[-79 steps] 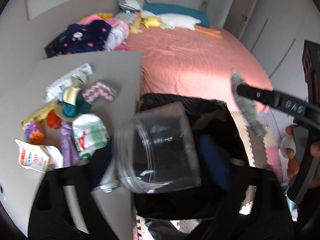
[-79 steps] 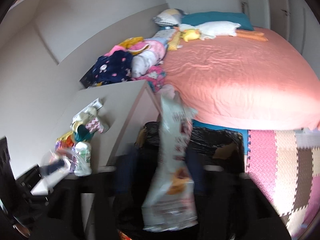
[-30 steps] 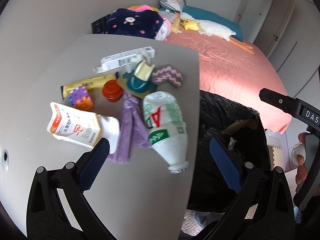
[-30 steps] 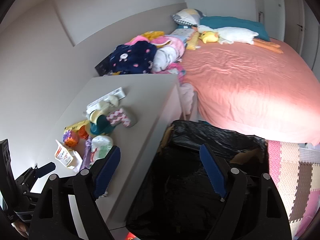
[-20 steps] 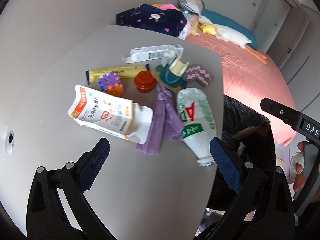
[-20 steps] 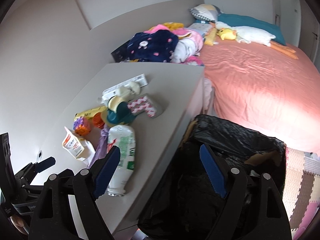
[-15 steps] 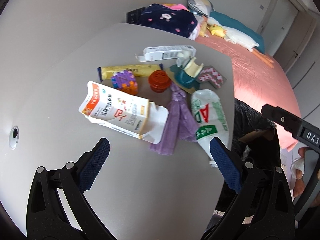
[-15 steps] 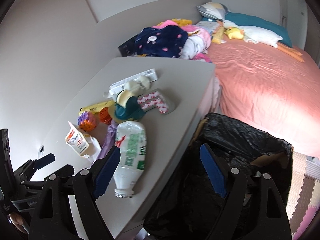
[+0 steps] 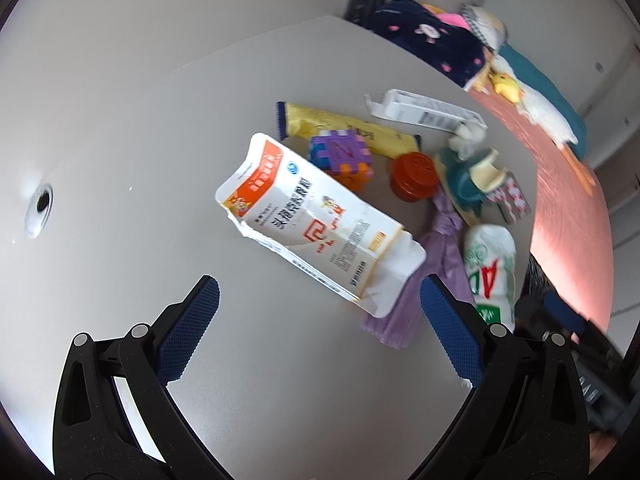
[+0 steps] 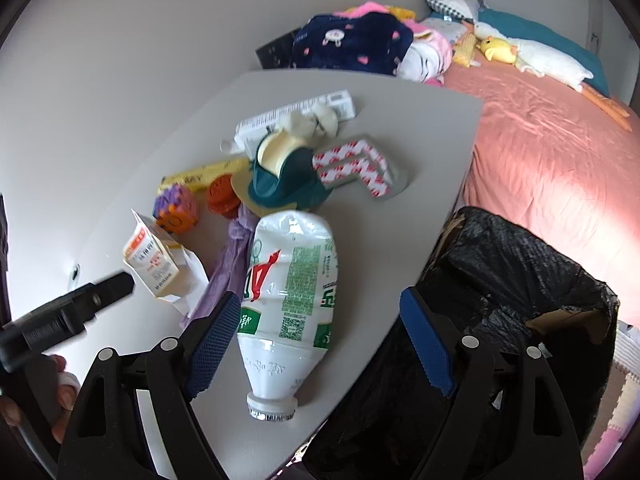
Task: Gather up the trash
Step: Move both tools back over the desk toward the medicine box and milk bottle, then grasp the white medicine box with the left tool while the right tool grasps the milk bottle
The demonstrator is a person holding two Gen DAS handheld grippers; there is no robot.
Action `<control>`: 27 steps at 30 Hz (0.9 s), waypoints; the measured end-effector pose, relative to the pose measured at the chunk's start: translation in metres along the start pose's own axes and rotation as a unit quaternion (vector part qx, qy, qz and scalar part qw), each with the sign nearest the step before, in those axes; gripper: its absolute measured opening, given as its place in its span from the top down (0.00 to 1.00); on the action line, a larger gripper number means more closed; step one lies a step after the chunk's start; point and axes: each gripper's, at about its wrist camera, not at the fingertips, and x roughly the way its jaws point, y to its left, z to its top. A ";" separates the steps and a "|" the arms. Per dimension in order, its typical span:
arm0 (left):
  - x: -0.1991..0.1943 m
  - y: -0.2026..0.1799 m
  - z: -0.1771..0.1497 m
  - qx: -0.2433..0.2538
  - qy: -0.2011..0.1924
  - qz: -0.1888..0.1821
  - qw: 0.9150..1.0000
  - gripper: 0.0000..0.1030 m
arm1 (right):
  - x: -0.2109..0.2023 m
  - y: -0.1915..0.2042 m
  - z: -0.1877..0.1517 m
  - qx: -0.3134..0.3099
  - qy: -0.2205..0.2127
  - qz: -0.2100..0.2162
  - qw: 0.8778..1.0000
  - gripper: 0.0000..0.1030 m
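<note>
Meanwhile, over a cluttered grey desk [image 9: 120,128], both hand-held grippers hover empty, each lined up on a separate piece of rubbish. The left gripper [image 9: 316,316], jaws spread wide with nothing between them, points at a torn white-and-orange carton [image 9: 316,228] lying flat just ahead of its fingertips, the carton's ragged open end nearest the right-hand finger. The right gripper [image 10: 320,332], its jaws also wide apart and empty, straddles the neck end of a crushed white bottle with a green label [image 10: 290,284], which lies on its side between and just beyond the fingertips, mouth toward the camera and close to the desk's edge. A black-lined bin [image 10: 520,280] stands to the right of that gripper, hard against the desk.

Judging by this, the task is at the reach stage of a fresh pick. Each tool would seem to need to ease forward and down until its pads bracket its target, then close; the carton looks flimsy and may fold, and the bottle could roll or slip off the edge if nudged.

Beyond the carton lie a purple crumpled wrapper [image 9: 424,280], an orange lid [image 9: 414,170], a purple-and-orange foam cube [image 9: 342,156] and a yellow sachet [image 9: 344,130], all apparently awaiting collection.
</note>
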 end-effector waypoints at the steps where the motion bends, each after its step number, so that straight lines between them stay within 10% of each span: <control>1: 0.002 0.002 0.002 -0.010 0.003 0.005 1.000 0.06 | 0.003 0.001 -0.001 0.000 0.003 0.000 1.000 0.20; 18: 0.043 0.019 0.039 -0.123 0.047 0.047 0.990 0.07 | 0.050 0.018 0.005 -0.042 0.010 -0.047 0.998 0.28; 27: 0.056 0.022 0.041 -0.152 0.055 0.052 0.986 0.43 | 0.052 0.022 0.004 -0.079 -0.003 -0.066 0.995 0.39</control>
